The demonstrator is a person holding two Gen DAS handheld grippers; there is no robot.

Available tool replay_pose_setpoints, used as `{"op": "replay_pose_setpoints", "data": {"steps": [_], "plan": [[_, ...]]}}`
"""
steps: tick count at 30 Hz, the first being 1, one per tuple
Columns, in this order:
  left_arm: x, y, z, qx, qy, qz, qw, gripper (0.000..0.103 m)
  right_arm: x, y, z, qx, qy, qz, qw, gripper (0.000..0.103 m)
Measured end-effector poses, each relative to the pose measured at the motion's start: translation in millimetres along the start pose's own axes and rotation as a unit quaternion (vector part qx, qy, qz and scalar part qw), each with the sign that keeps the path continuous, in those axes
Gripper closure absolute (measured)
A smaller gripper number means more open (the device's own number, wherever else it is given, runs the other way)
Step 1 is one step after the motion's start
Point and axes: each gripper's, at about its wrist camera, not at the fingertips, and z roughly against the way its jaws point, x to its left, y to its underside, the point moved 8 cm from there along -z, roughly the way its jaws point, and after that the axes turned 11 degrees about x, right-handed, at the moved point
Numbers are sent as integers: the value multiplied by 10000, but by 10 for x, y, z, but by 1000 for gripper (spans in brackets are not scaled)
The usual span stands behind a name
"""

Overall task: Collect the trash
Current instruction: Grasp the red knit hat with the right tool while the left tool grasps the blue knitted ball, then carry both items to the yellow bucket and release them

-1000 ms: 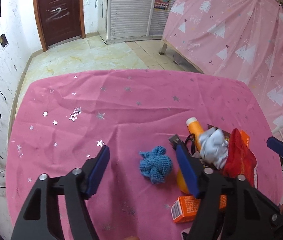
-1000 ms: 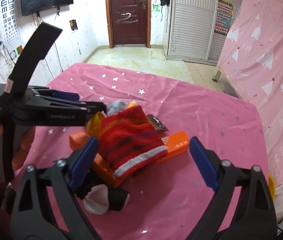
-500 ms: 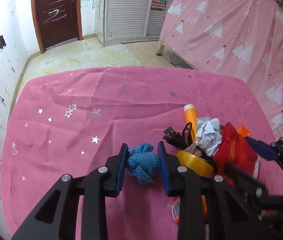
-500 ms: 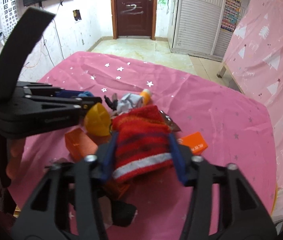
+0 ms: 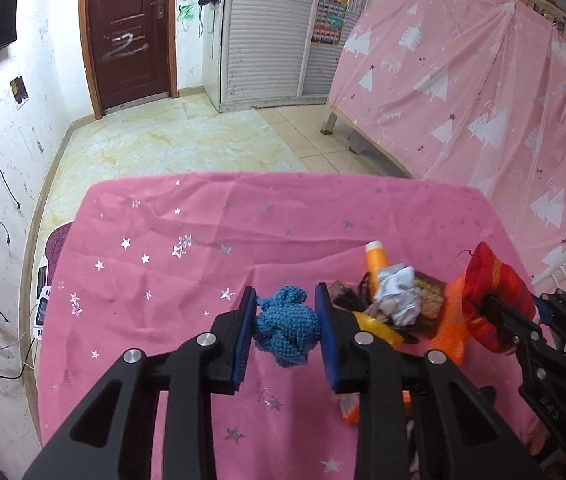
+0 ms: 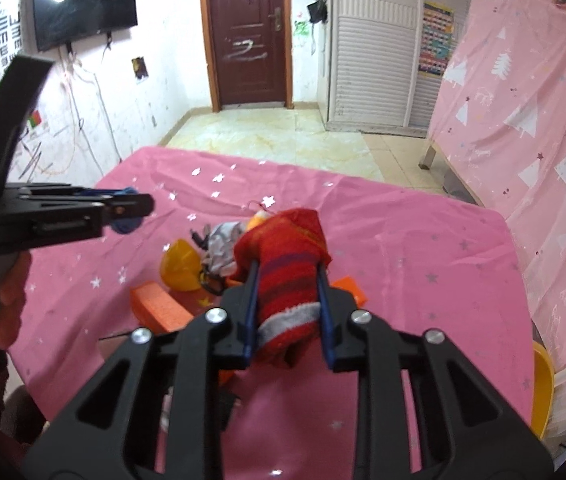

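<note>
Both of our grippers have closed since a second ago, when they stood wide. Our left gripper [image 5: 285, 322] now squeezes the blue yarn ball [image 5: 287, 328] and holds it a little above the pink tablecloth [image 5: 155, 280]. Our right gripper [image 6: 287, 308] is still closing on the red sock [image 6: 289, 276], which sits between its blue pads. Just beside the sock, on the cloth, lie a crumpled paper [image 5: 399, 294], an orange tube [image 5: 377, 258], a yellow cup [image 6: 181, 270] and an orange box [image 6: 159, 306]. The yarn ball is on the far side of that pile from the sock.
</note>
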Motion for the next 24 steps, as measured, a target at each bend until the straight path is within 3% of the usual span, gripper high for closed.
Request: {"op": "replay_pose_setpoints", "data": {"steps": [10, 24], "plan": [[-617, -84, 348, -254, 272, -427, 9984, 79, -625, 149, 337, -376, 175, -656, 9970, 80], [-2180, 54, 205, 14, 695, -1420, 9874, 79, -1877, 866, 610, -468, 955, -1638, 9807, 80]]}}
